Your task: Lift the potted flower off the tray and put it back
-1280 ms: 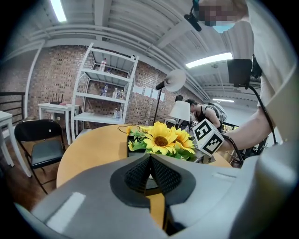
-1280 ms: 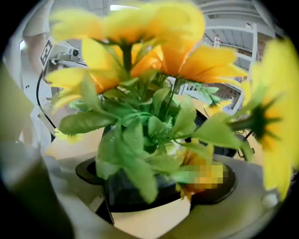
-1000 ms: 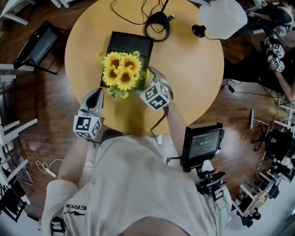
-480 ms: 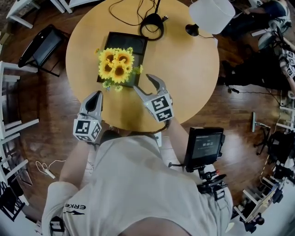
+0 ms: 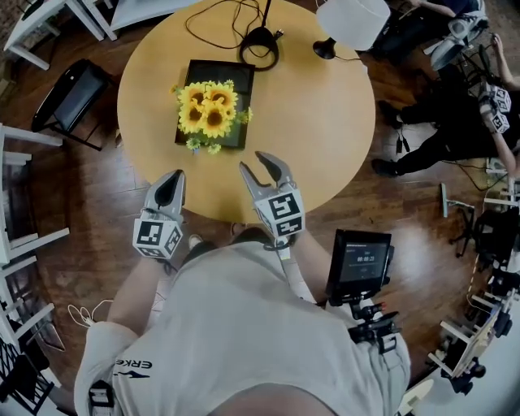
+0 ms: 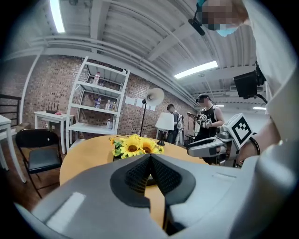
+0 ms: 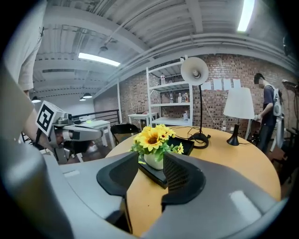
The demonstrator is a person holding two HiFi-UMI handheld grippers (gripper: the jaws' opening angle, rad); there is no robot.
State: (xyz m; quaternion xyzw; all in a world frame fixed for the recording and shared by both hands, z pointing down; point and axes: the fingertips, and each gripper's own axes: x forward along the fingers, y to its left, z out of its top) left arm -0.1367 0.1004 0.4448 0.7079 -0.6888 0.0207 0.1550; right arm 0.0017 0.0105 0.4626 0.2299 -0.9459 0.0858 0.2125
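The potted flower (image 5: 210, 112), yellow sunflowers in a white pot, stands upright on the black tray (image 5: 237, 75) on the round wooden table (image 5: 325, 122). No gripper touches it. My right gripper (image 5: 260, 165) hovers over the table's near edge, well short of the tray. Its jaws have just been closing, a gap still shows, and nothing is between them. In the right gripper view the pot (image 7: 153, 160) shows far beyond that gap. My left gripper (image 5: 175, 177) is at the table's near left edge, jaws shut and empty, with the flowers (image 6: 135, 145) in the distance.
A lamp with a white shade (image 5: 353, 20) and a black coiled cable (image 5: 258, 36) sit at the table's far side. A black chair (image 5: 73, 93) stands left of the table. A small screen on a stand (image 5: 360, 264) is beside my right arm. People stand at the right.
The right gripper has pulled back from beside the pot to the table's near edge, and its jaws have narrowed. The left gripper drew back slightly. The flower stays on the tray.
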